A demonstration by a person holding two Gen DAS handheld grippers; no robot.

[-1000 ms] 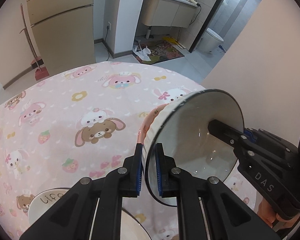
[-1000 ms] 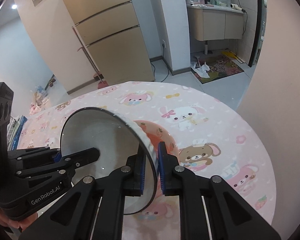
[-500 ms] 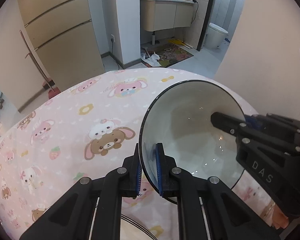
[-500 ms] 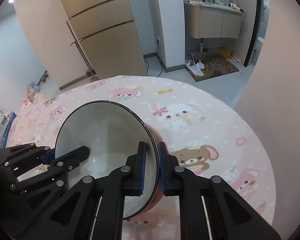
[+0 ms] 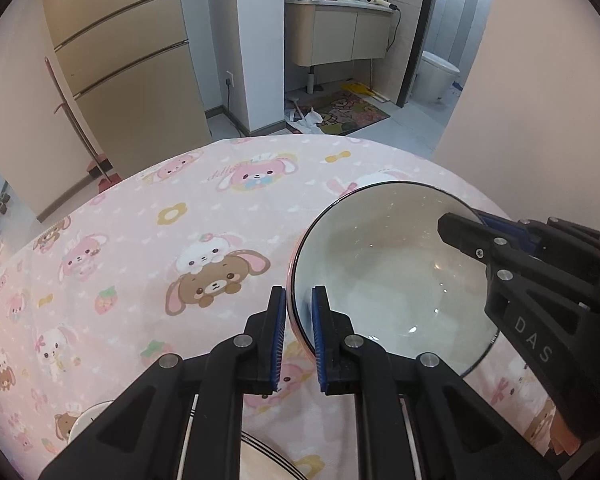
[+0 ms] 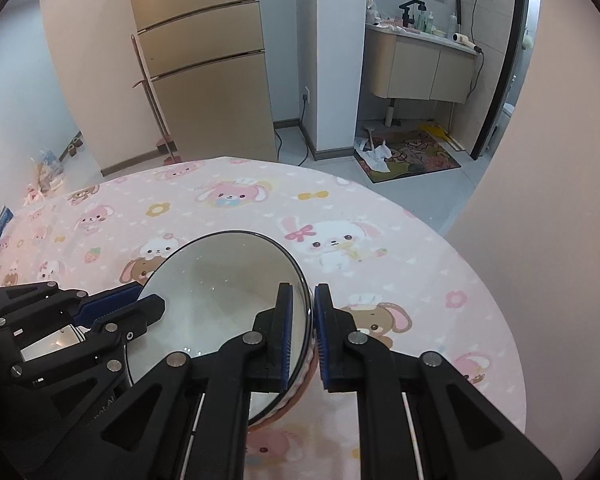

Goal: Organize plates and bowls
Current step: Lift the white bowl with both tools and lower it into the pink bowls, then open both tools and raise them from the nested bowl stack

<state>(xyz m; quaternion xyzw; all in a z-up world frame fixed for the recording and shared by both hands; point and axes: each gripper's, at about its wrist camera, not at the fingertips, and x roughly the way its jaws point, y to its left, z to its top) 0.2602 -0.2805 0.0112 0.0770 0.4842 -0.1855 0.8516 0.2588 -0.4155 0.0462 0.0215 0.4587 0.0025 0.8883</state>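
1. Bowl (image 5: 396, 276): white inside, dark rim; we are holding it over the pink tablecloth (image 5: 140, 240), near the table's far right edge, rim nearly level.
2. Left gripper (image 5: 299, 336): we are clamping its fingers on the bowl's near-left rim.
3. Right gripper (image 6: 310, 336): we are clamping its fingers on the opposite rim.
4. Pink dish (image 6: 306, 364): showing just under the bowl; contact unclear.
5. Step: we are nesting the bowl into the dish, apparently.
6. Next: we are needing a level descent, then both grips freed together.
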